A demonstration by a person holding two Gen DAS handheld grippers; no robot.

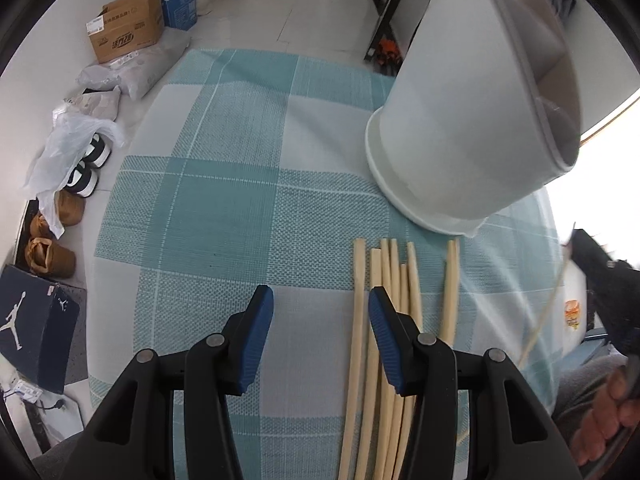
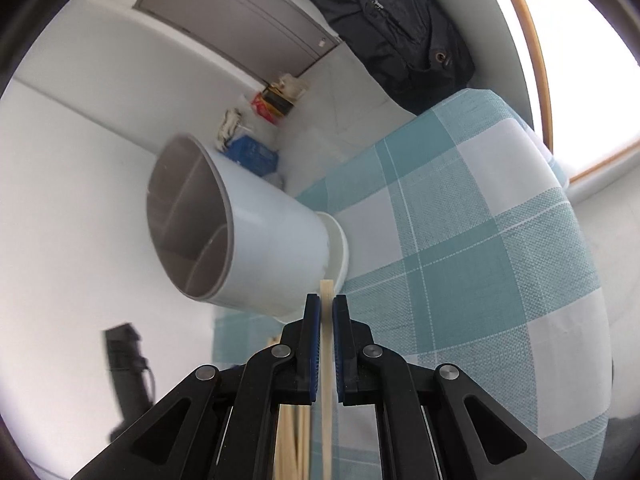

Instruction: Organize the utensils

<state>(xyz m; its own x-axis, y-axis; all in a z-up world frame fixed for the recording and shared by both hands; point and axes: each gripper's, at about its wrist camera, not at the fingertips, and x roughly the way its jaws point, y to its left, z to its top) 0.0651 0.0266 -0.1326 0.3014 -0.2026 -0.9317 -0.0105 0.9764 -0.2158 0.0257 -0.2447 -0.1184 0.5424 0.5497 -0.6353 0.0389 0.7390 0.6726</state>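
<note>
Several pale wooden chopsticks [image 1: 384, 320] lie side by side on the teal-and-white checked tablecloth [image 1: 224, 200]. My left gripper [image 1: 320, 300] hovers open above them; its right finger overlaps the bundle and nothing is gripped. A white utensil holder [image 1: 460, 120] with a grey divided inside stands just beyond the chopsticks. In the right wrist view my right gripper [image 2: 327, 304] is shut on a single chopstick [image 2: 327, 360], whose tip points toward the base of the holder [image 2: 260, 240]. More chopsticks [image 2: 294, 440] show below it.
The cloth [image 2: 480, 240] covers a rounded table. On the floor to the left are a cardboard box [image 1: 128, 28], bagged shoes [image 1: 86, 168] and a dark shoebox [image 1: 36, 320]. A black backpack [image 2: 400, 28] hangs beyond the table. A hand [image 1: 608, 412] is at lower right.
</note>
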